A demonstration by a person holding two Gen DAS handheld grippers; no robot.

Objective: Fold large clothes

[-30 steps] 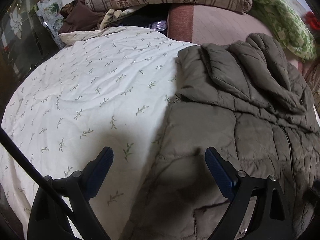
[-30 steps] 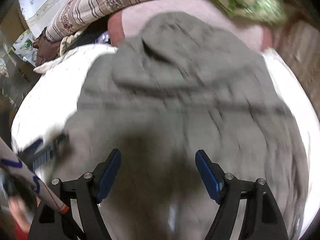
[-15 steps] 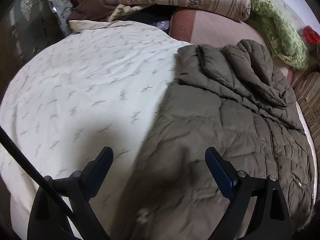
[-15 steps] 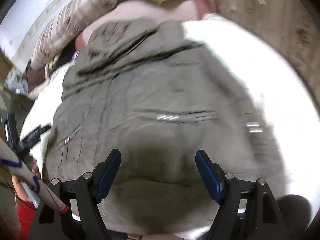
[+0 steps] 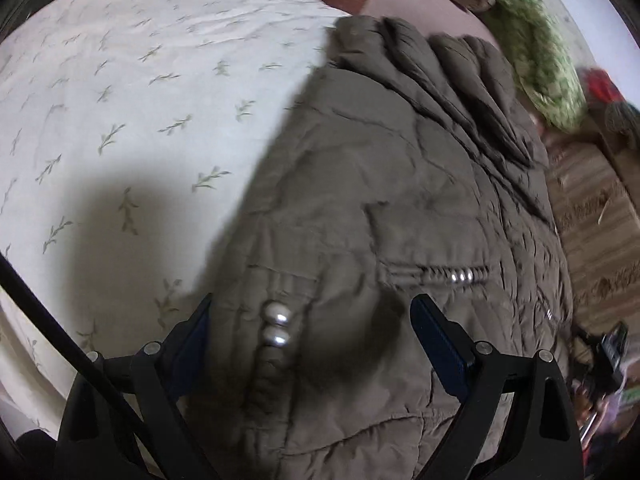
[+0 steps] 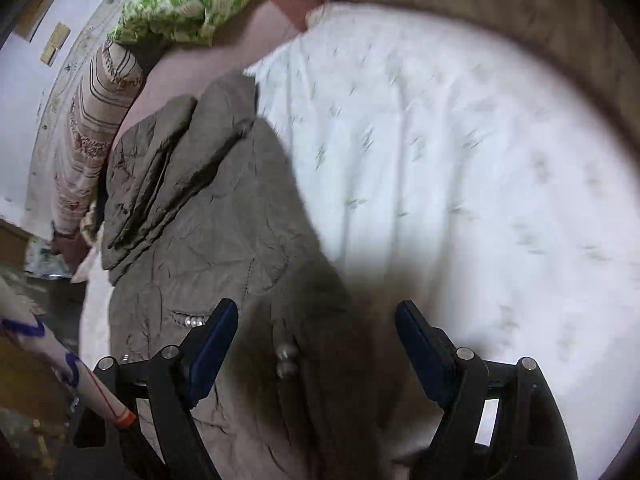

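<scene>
An olive quilted jacket (image 5: 400, 200) lies spread on the leaf-print bed sheet (image 5: 140, 100), hood at the far end. The left gripper (image 5: 310, 332) and right gripper (image 6: 316, 340) both hover over its near hem, fingers spread wide, holding nothing.

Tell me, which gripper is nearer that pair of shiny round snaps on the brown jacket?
Hard to call, perhaps the left. The left gripper has the snaps between its open jaws, toward its left side. The right gripper has them just below its open jaws' centre.
</scene>
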